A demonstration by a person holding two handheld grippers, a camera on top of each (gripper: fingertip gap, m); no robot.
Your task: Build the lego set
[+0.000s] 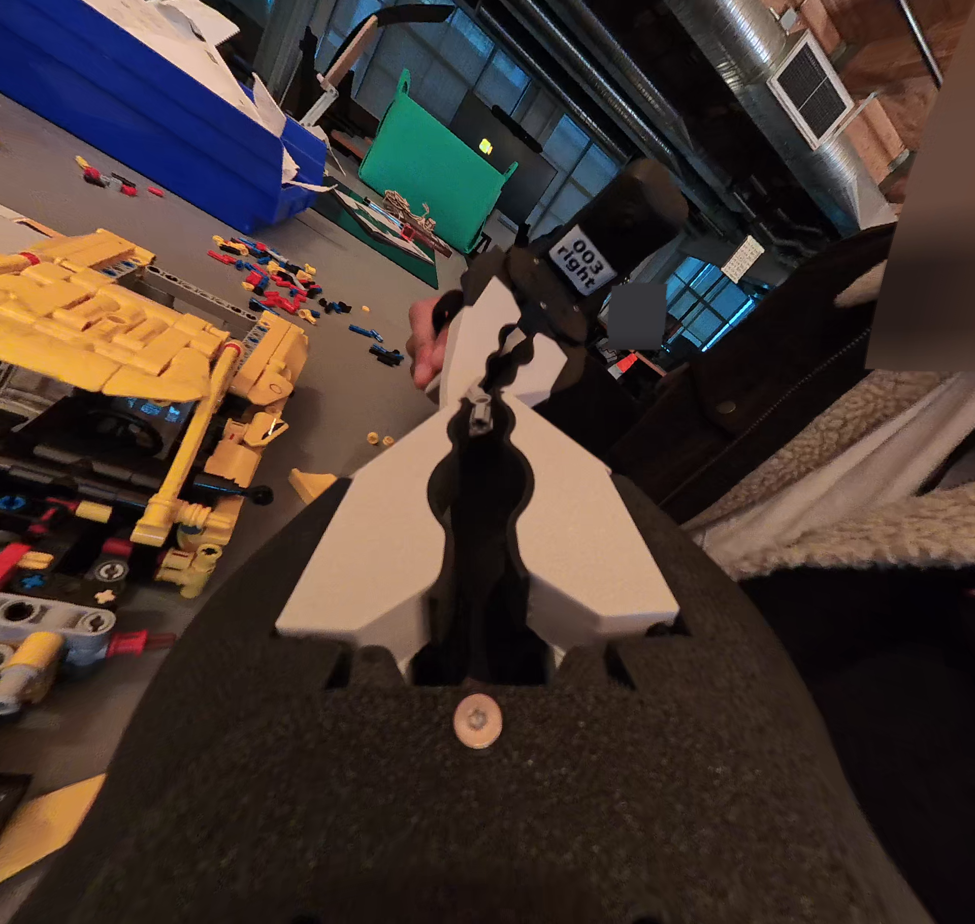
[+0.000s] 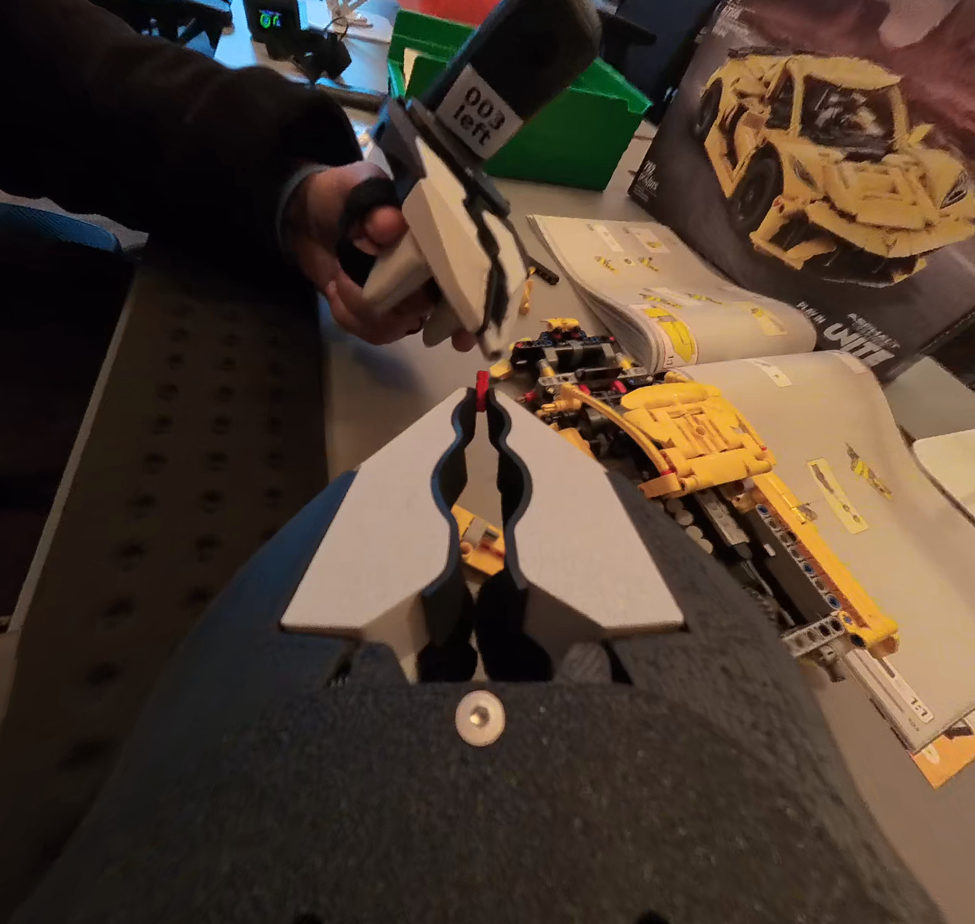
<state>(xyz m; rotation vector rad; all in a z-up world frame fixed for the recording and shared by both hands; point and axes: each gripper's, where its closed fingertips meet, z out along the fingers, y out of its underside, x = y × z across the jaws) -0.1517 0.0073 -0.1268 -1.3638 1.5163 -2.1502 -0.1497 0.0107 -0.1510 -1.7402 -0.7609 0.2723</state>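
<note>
**Car half built, two small parts in hand**

Left of the car (image 1: 132,371), nothing to note. Our left gripper (image 1: 479,416), above the table right of the car, is closed on a grey connector (image 1: 480,413). Our right gripper (image 2: 481,397), nearly closed, pinches a red pin (image 2: 481,388) just left of the car. Yellow body partly on, chassis exposed, loose pieces (image 1: 274,281) beyond the car: we judge much remains.

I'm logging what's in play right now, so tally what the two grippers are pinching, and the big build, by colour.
Grey: 1, the small grey Technic connector clamped in the left gripper.
Red: 1, the small red pin clamped in the right gripper.
Yellow: 1, the part-built yellow Lego car on the open booklet.
Total: 3
</note>
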